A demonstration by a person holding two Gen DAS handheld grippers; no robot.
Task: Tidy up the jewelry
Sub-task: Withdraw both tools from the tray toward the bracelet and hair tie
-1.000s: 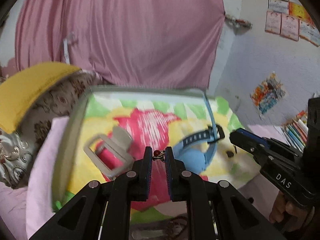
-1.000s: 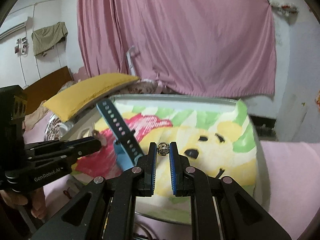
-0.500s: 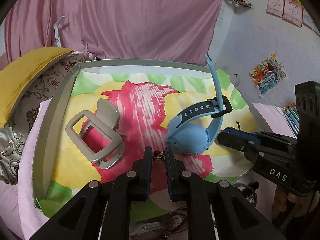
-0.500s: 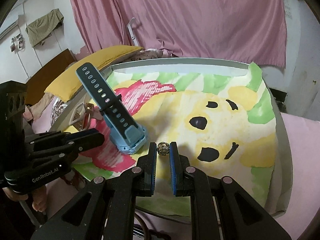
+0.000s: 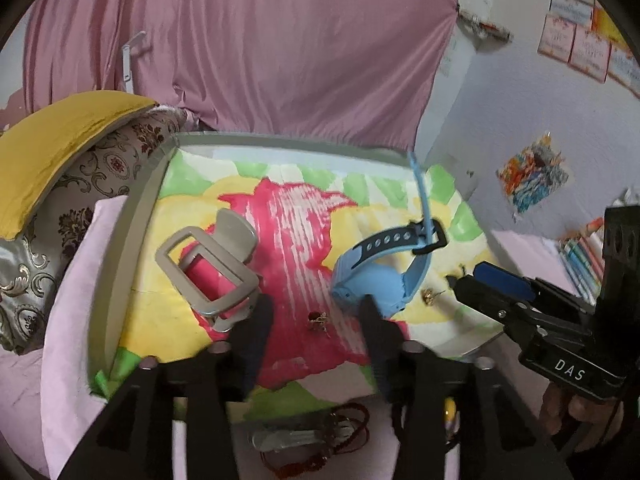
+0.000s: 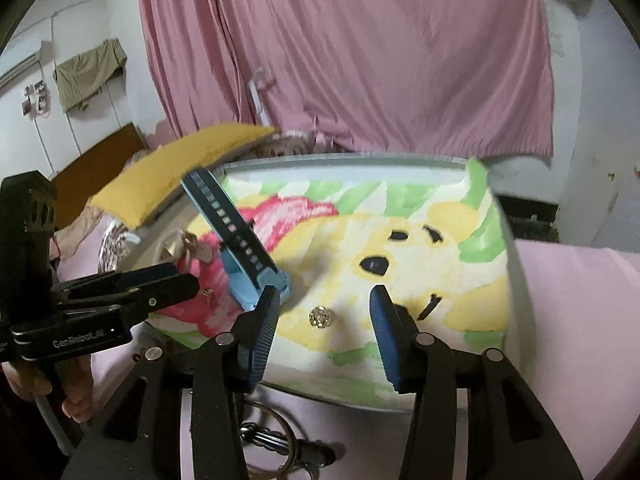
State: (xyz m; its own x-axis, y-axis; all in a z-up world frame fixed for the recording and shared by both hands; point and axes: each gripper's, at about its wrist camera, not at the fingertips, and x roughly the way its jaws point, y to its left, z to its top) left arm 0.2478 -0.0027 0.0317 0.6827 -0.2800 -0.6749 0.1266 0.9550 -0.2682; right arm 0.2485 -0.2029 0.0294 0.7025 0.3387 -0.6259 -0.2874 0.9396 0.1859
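Note:
A grey-rimmed tray (image 5: pixel 132 216) lined with a colourful bear picture holds the jewelry. My left gripper (image 5: pixel 316 316) is open, and a small red-bead earring (image 5: pixel 317 318) lies on the tray between its fingertips. My right gripper (image 6: pixel 324 314) is open, and a small gold ball earring (image 6: pixel 320 316) lies on the tray between its fingertips; it also shows in the left wrist view (image 5: pixel 430 295). A blue watch (image 5: pixel 380 280) stands on the tray between the two earrings, its strap up. A grey hair claw clip (image 5: pixel 208 272) lies at the tray's left.
Red cord and metal pieces (image 5: pixel 316 440) lie on the pink cloth in front of the tray, and a key ring (image 6: pixel 276 436) shows below my right gripper. A yellow cushion (image 5: pixel 52 148) lies at the left. A pink curtain hangs behind.
Both grippers have opened and let go of their earrings, which now lie on the tray. Before, each gripper held its earring pinched between shut fingertips while lowering toward the tray.

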